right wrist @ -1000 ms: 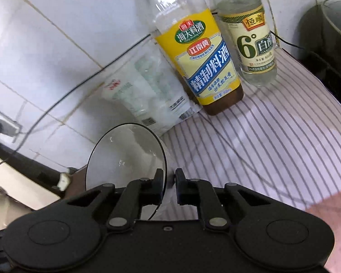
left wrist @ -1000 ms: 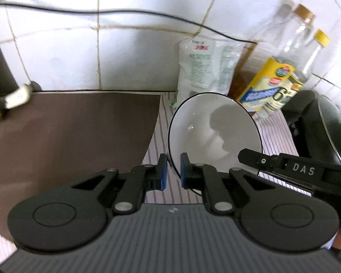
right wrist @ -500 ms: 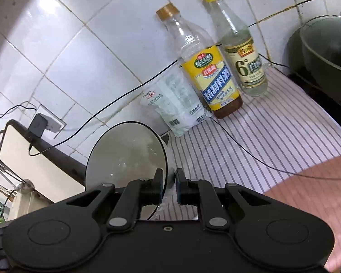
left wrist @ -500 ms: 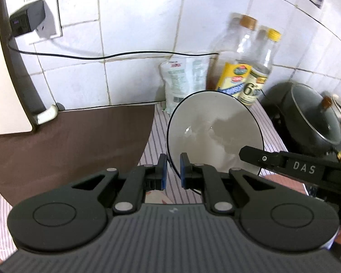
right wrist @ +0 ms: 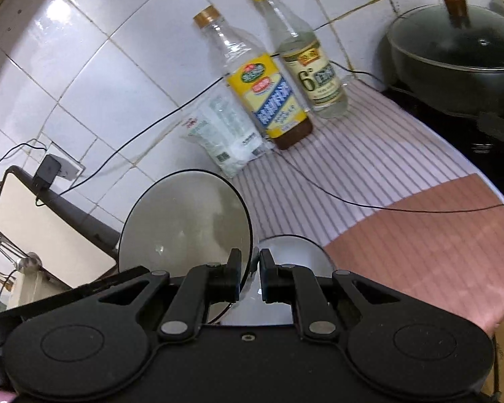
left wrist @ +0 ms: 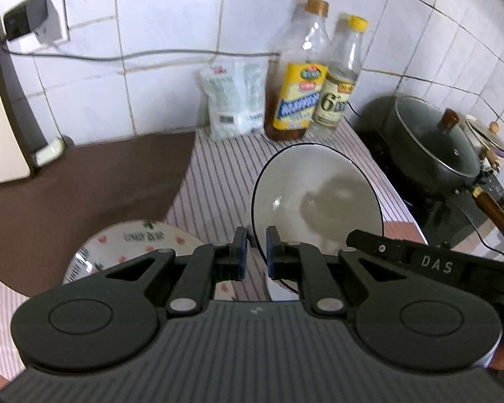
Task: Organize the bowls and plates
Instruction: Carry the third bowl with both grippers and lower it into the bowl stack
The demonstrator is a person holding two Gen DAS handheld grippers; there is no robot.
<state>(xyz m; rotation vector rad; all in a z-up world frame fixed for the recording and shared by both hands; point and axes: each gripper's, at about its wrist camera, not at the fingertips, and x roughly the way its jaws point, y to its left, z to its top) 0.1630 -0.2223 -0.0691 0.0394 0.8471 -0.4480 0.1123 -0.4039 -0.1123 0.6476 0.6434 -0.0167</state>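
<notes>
In the left wrist view, a white bowl with a thin dark rim is held tilted on edge above the striped counter cloth, its glossy inside facing the camera and carrying a grey shadow. The left gripper is clamped on the bowl's near left rim, blue-edged fingers on either side of it. The right gripper, marked "DAS", reaches the bowl's lower right edge. Only this view shows a patterned plate with pink spots and lettering, lying low on the left over a brown mat.

In the right wrist view, the same bowl hangs left of centre, and the right gripper is closed on its right rim. This view alone shows a second white dish lying just below and behind the fingers. Two bottles, a white bag and a lidded dark pot stand farther back.
</notes>
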